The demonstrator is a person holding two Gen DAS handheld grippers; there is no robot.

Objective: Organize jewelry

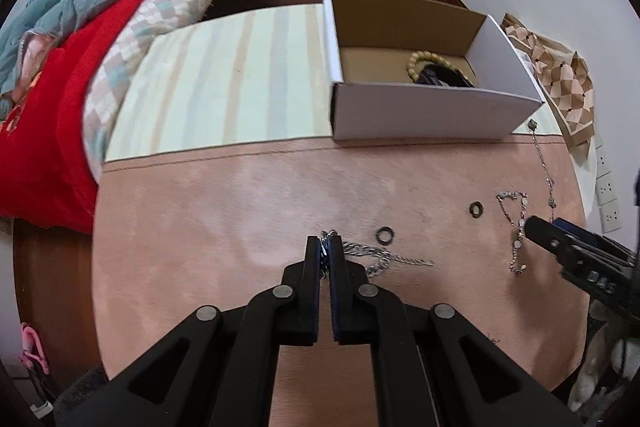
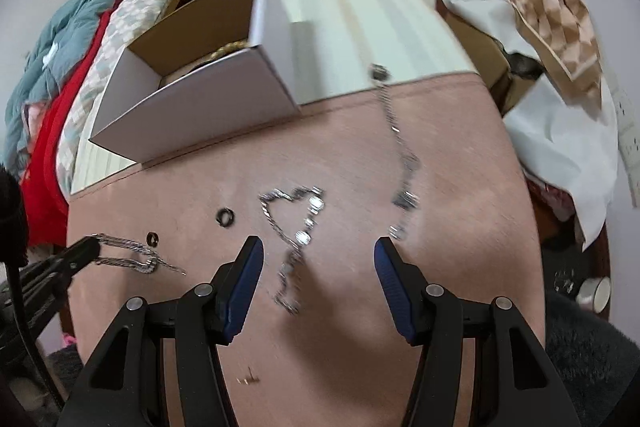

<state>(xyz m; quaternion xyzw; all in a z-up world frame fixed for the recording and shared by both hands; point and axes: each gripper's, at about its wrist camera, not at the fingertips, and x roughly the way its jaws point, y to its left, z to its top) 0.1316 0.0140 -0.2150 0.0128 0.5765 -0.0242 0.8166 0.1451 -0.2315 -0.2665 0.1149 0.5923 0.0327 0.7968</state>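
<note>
My left gripper (image 1: 325, 241) is shut on one end of a silver link chain (image 1: 380, 255) that lies on the pink table mat (image 1: 240, 211). It also shows in the right wrist view (image 2: 86, 247), with the chain (image 2: 128, 255) trailing from it. My right gripper (image 2: 318, 247) is open, low over a silver beaded bracelet (image 2: 296, 227). That bracelet shows in the left wrist view (image 1: 516, 227). Two small dark rings (image 1: 385, 235) (image 1: 476, 208) lie on the mat. A long thin chain (image 2: 400, 147) runs toward the white cardboard box (image 1: 420, 115), which holds a bead bracelet (image 1: 424, 61) and a dark item.
A striped cloth (image 1: 224, 75) covers the table's far half. A bed with red and grey bedding (image 1: 80, 47) stands at left. A patterned paper bag (image 2: 552, 15) and white cloth (image 2: 560, 147) lie at right, by a wall socket strip (image 1: 608, 195).
</note>
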